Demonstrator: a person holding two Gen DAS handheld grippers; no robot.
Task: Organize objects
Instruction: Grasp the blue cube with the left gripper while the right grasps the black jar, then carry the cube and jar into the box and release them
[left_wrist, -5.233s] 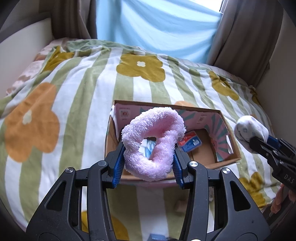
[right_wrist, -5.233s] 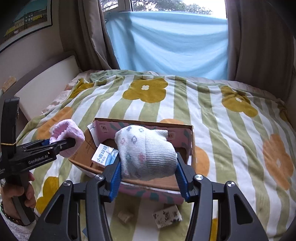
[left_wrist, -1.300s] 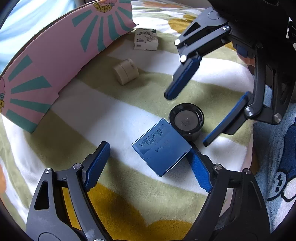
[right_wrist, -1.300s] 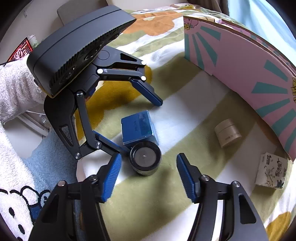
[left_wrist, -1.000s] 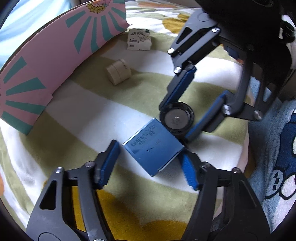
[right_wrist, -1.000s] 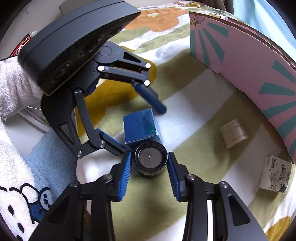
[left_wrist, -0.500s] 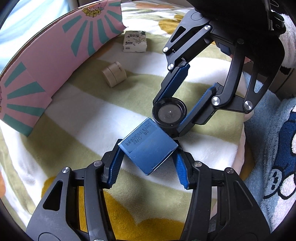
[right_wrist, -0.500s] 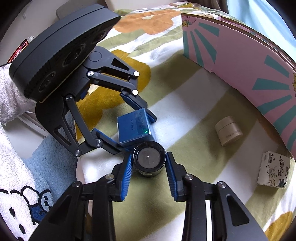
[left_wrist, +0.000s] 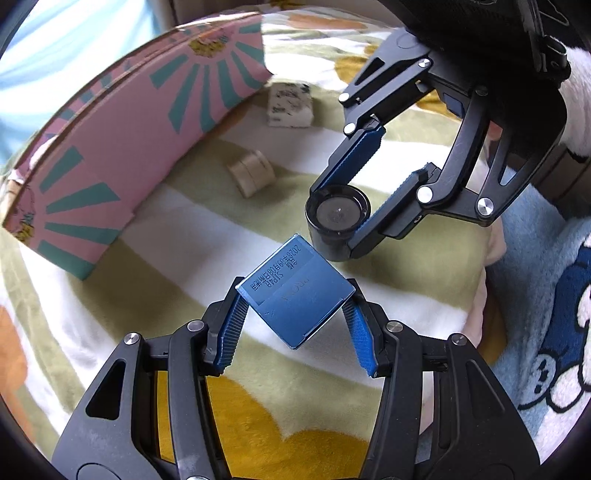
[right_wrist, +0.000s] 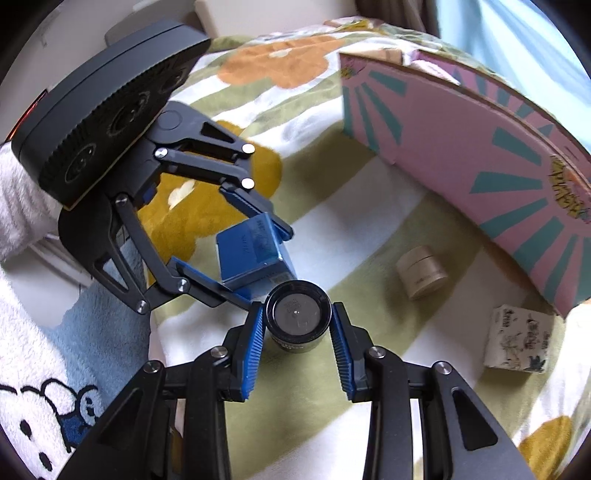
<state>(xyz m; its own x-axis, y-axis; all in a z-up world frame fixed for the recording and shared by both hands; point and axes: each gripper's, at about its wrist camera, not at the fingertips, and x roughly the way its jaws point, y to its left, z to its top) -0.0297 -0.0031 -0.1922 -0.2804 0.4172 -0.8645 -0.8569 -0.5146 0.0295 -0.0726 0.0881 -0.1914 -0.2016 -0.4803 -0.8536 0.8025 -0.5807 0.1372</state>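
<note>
Left wrist view has the left gripper (left_wrist: 295, 317) clamped on a small dark-blue square carton (left_wrist: 293, 291), turned corner-on so each blue ribbed pad presses a side, and the box looks lifted a bit off the striped green-and-white floral fleece blanket (left_wrist: 207, 236). You can actually read some print on the face: a stamped date line starting "2028", something like "S1P4A" under it, plus a faint silvery brand word I can't make out. Finish is glossy, edges crisp, no dents. Right next to its top corner, the right gripper (left_wrist: 364, 225) has its jaws closed in on a black round glass jar with a black lid (left_wrist: 338, 216). From the right wrist view that right gripper (right_wrist: 297, 325) is squeezing the jar (right_wrist: 297, 314) on both sides, lid facing the camera with a small dot in the centre, and there's tiny pale lettering around the jar's lower body, too small to read. The blue carton (right_wrist: 251, 254) sits just behind it, between the left gripper's (right_wrist: 258, 254) fingers. Further off on the blanket there's a small beige round cream jar lying on its side (right_wrist: 421, 273), and a white square tissue pack with dark cartoon print (right_wrist: 517, 339), text unreadable. Both are close to the pink cardboard box with teal sunburst rays (right_wrist: 480, 155), which has a yellow flower-ish logo on its outside wall.
</note>
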